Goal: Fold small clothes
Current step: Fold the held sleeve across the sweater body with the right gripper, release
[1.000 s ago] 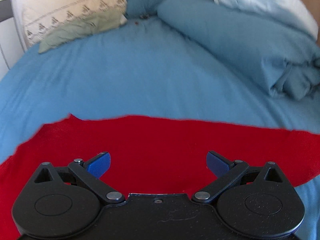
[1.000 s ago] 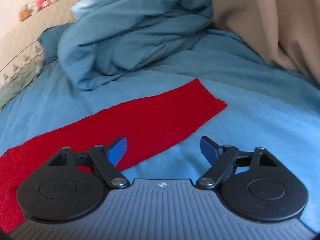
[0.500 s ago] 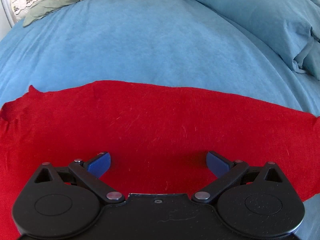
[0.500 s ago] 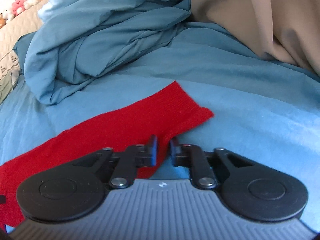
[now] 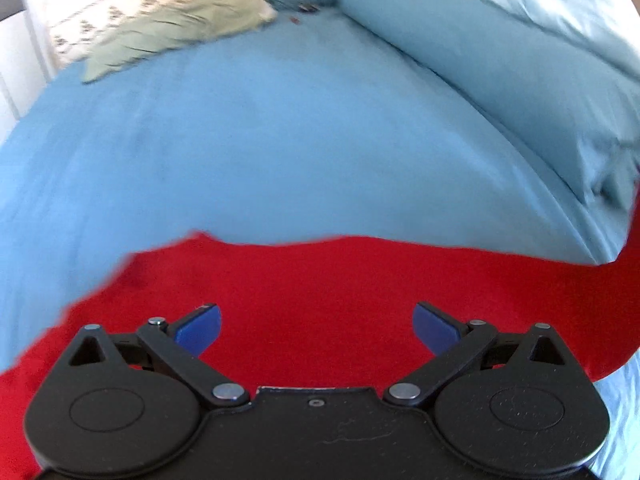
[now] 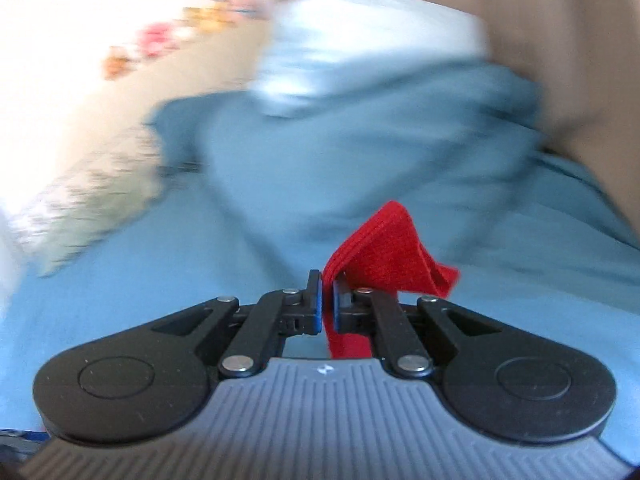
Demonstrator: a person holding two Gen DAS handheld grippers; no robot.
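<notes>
A long red knitted cloth lies across the blue bedsheet in the left wrist view. Its right end rises off the bed at the frame's right edge. My left gripper is open and empty, its blue pads just above the cloth's middle. My right gripper is shut on the red cloth's end and holds it up above the sheet. The end flops over to the right of the fingers. The right wrist view is blurred by motion.
A bunched blue duvet lies at the back right. A pale patterned pillow sits at the back left. A beige curtain hangs at the right. Soft toys line the wall, blurred.
My right gripper, shut on the cloth's end half a second ago, has lifted it off the bed. My left gripper stayed open and tilted back up.
</notes>
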